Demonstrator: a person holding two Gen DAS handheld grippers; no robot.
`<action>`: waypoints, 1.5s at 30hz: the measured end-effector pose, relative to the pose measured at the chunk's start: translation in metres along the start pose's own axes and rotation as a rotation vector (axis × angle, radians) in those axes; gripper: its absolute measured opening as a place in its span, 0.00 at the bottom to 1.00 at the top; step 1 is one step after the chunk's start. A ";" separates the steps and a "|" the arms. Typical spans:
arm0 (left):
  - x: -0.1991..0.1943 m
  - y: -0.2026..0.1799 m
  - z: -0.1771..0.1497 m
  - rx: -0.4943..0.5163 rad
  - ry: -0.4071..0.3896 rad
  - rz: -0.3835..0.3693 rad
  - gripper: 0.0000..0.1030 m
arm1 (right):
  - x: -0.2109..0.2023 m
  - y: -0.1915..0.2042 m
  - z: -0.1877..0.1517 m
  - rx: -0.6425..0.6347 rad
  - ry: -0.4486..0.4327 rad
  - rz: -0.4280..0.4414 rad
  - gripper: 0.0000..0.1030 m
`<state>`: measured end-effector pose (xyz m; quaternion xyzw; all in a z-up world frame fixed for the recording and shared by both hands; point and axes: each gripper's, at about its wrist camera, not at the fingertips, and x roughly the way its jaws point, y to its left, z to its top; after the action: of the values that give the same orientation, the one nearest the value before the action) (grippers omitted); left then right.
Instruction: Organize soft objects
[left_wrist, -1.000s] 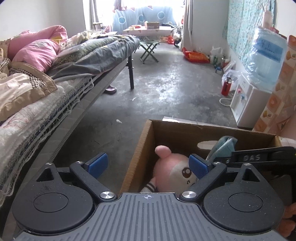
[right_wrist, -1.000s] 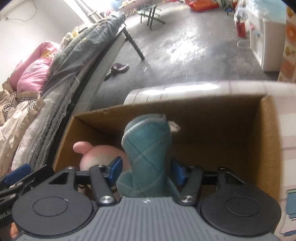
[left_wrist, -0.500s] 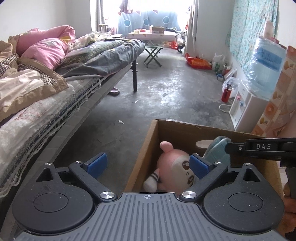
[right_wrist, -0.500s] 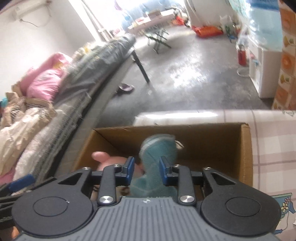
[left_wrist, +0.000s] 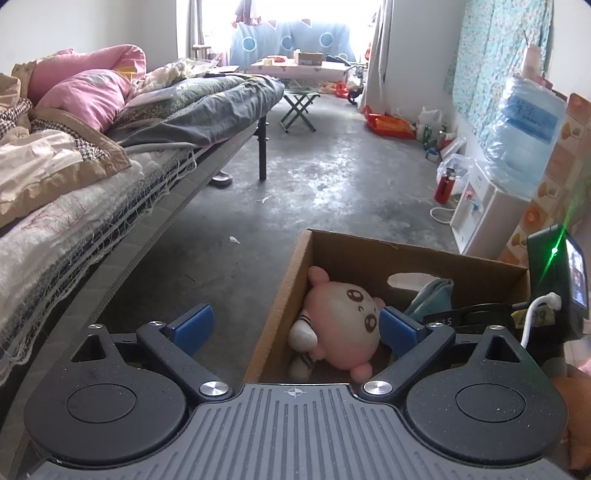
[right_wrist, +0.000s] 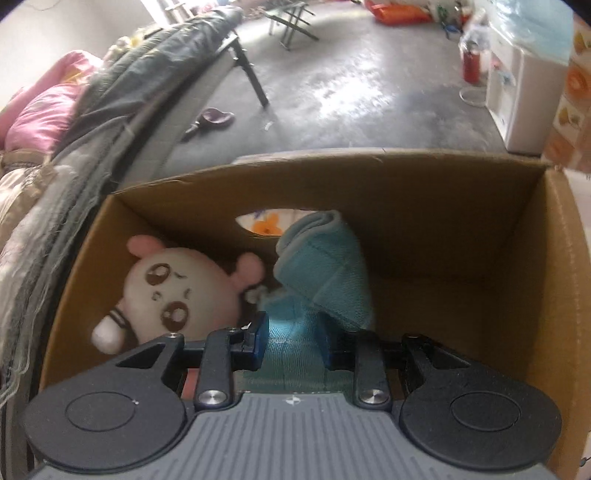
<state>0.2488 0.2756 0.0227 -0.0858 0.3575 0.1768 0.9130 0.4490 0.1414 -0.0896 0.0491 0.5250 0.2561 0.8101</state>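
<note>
Teal cloth, folded into a thick roll, sits pinched between the right tongs (right_wrist: 292, 341), blue pads narrow and pressing into it from both sides! The teal towel (right_wrist: 325, 273) stands nearly upright inside the cardboard box (right_wrist: 554, 295), its long axis running up and away from the tongs toward the far wall with the handle cutout. Just to its left, touching or nearly so, lies the pink plush doll (right_wrist: 181, 291), face up against the left wall. Over on the other side, the left tongs (left_wrist: 295, 326) hang wide and empty above the box's near-left corner, holding nothing. My read: the right hand is clearly nearer, and open floor inside the box lies to the towel's right, the likely spot to set it.
</note>
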 end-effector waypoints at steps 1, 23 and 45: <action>0.001 0.001 0.000 -0.006 0.001 -0.003 0.94 | 0.001 -0.002 -0.002 0.004 0.001 0.010 0.29; -0.097 -0.017 -0.023 -0.007 -0.065 -0.091 1.00 | -0.225 -0.050 -0.065 0.014 -0.239 0.561 0.64; -0.199 -0.175 -0.148 0.352 -0.077 -0.552 1.00 | -0.404 -0.257 -0.332 0.283 -0.681 0.231 1.00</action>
<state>0.0881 0.0200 0.0556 -0.0133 0.3109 -0.1387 0.9402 0.1231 -0.3324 0.0066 0.3014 0.2473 0.2397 0.8891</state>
